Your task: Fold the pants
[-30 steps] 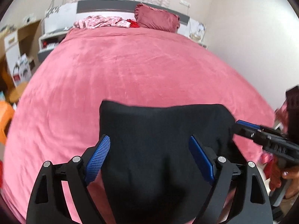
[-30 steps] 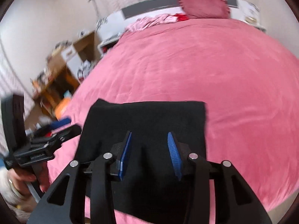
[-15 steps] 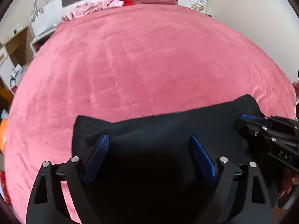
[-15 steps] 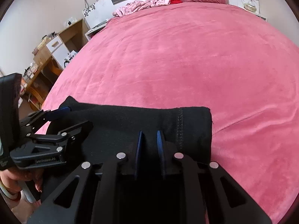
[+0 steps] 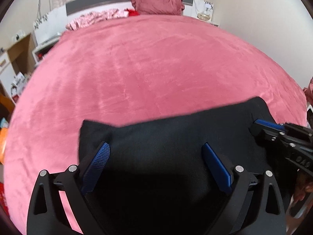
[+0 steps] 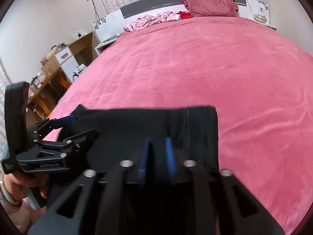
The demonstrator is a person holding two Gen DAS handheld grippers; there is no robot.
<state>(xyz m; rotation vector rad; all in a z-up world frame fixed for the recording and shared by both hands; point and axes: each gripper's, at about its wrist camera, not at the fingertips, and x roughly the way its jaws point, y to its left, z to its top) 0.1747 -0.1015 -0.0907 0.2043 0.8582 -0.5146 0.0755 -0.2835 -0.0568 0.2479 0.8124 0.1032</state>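
Fingers of the left gripper [image 5: 156, 168] stand wide apart, their blue pads flanking the black pants [image 5: 176, 143] without pinching any cloth; the fabric fills the gap between them and runs under the black linkage. Fingers of the right gripper [image 6: 157, 156] sit at a narrow gap, and a dark fold of the pants [image 6: 156, 125] lies between the pads, though motion blur keeps me from telling whether they actually clamp it.

In the left wrist view the right gripper [image 5: 264, 124] enters at 3 o'clock, its blue tip on the far right corner of the garment. In the right wrist view the left gripper [image 6: 64, 121] comes in at 9 o'clock, fingers spread over the left edge of the cloth, a hand [image 6: 23, 186] on its handle at 8 o'clock.

The pants lie folded into a broad dark rectangle at the near edge of the bed [image 5: 146, 68], on its pink plush cover. At 12 o'clock a crimson pillow [image 5: 158, 3] leans on the headboard, with a crumpled pink floral garment [image 5: 95, 18] at 11 o'clock. A wooden desk [image 6: 52, 78] stands off the bed at 10 o'clock.
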